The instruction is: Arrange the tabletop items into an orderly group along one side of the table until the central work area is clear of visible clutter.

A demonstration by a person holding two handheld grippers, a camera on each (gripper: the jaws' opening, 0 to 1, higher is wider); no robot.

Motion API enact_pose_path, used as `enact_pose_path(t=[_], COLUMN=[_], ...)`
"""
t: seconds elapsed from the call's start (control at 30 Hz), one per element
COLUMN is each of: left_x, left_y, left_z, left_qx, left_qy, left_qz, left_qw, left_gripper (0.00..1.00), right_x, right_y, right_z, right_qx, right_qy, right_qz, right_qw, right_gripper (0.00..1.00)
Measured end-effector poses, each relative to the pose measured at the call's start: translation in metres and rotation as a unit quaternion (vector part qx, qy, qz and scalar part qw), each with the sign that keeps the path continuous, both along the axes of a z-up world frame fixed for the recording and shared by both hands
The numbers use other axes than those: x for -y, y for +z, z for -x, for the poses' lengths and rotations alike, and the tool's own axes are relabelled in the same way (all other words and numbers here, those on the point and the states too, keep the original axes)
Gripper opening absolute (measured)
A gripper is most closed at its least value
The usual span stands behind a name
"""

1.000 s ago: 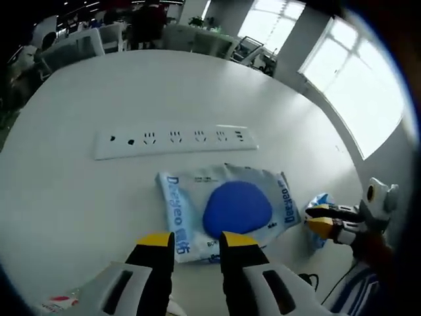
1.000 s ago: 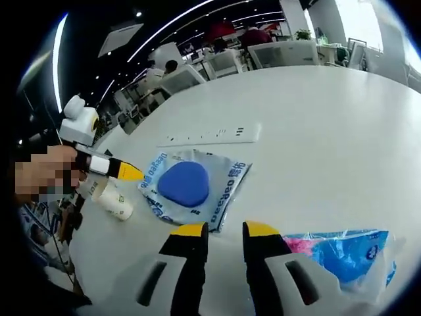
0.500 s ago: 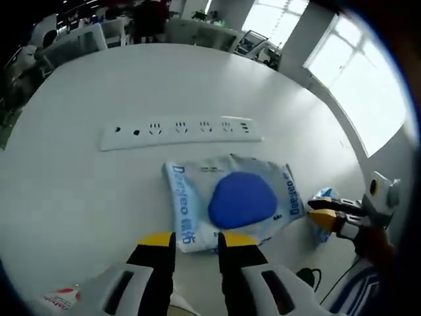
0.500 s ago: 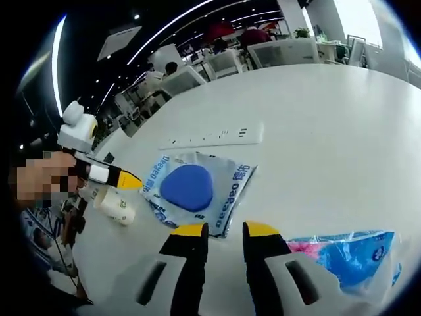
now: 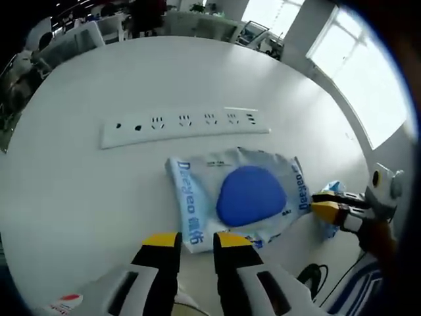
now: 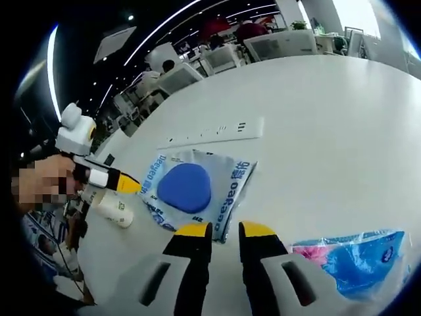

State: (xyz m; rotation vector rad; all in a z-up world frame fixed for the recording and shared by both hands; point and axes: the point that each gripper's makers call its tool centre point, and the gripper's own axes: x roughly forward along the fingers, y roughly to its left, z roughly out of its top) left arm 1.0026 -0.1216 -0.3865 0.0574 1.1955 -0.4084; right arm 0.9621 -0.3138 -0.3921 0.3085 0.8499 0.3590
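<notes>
A white power strip (image 5: pixel 184 123) (image 6: pixel 214 133) lies across the white round table (image 5: pixel 72 191). Nearer is a pale blue wipes pack (image 5: pixel 240 197) (image 6: pixel 194 187) with a dark blue oval lid. My left gripper (image 5: pixel 196 241) hovers just short of the pack's near edge, jaws nearly together and nothing between them. It enters the right gripper view from the left (image 6: pixel 125 183), above a paper cup (image 6: pixel 113 207). My right gripper (image 6: pixel 225 230) is also nearly closed and holds nothing. A blue and pink tissue pack (image 6: pixel 348 257) (image 5: pixel 329 194) lies just to its right.
A black cable (image 5: pixel 316 273) curls near the table's edge beside the right gripper (image 5: pixel 329 210). A red and white label (image 5: pixel 66 301) shows under my left gripper. Office chairs and desks (image 6: pixel 230 59) stand beyond the far side, and bright windows (image 5: pixel 355 72) beyond the table.
Both views have crept a little toward the wipes pack. The jaws of each gripper stand slightly closer together than a second ago. The items on the table have not moved.
</notes>
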Motion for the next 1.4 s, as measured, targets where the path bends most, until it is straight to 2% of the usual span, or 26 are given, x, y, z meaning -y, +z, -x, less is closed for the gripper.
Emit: enact_pose_path(t=[0.2, 0.37, 0.77, 1.03, 1.3, 1.4], left_x=[0.0, 0.0, -0.002, -0.001, -0.008, -0.007], left_y=[0.004, 0.004, 0.0, -0.005, -0.008, -0.008], left_z=[-0.001, -0.001, 0.001, -0.001, -0.002, -0.004], left_qx=[-0.001, -0.009, -0.056, -0.067, -0.068, -0.067], left_qy=[0.0, -0.007, -0.009, -0.023, -0.03, -0.021], left_qz=[0.005, -0.004, -0.019, -0.031, -0.037, -0.032], left_qw=[1.0, 0.9999, 0.9982, 0.997, 0.9966, 0.997], left_gripper=[0.17, 0.16, 0.17, 0.12, 0.03, 0.08], right_x=[-0.002, -0.002, -0.005, -0.006, -0.005, -0.004], right_y=[-0.002, -0.005, -0.005, -0.008, -0.009, -0.009], right_z=[0.0, 0.0, 0.0, -0.001, -0.001, -0.001], right_qx=[-0.004, -0.009, -0.015, -0.023, -0.028, -0.029], right_qy=[0.0, -0.001, 0.003, 0.0, -0.004, -0.005], right_qz=[-0.006, -0.009, -0.019, -0.029, -0.037, -0.035], right_qw=[1.0, 0.9999, 0.9997, 0.9993, 0.9989, 0.9989], right_gripper=[0.09, 0.07, 0.04, 0.02, 0.0, 0.0])
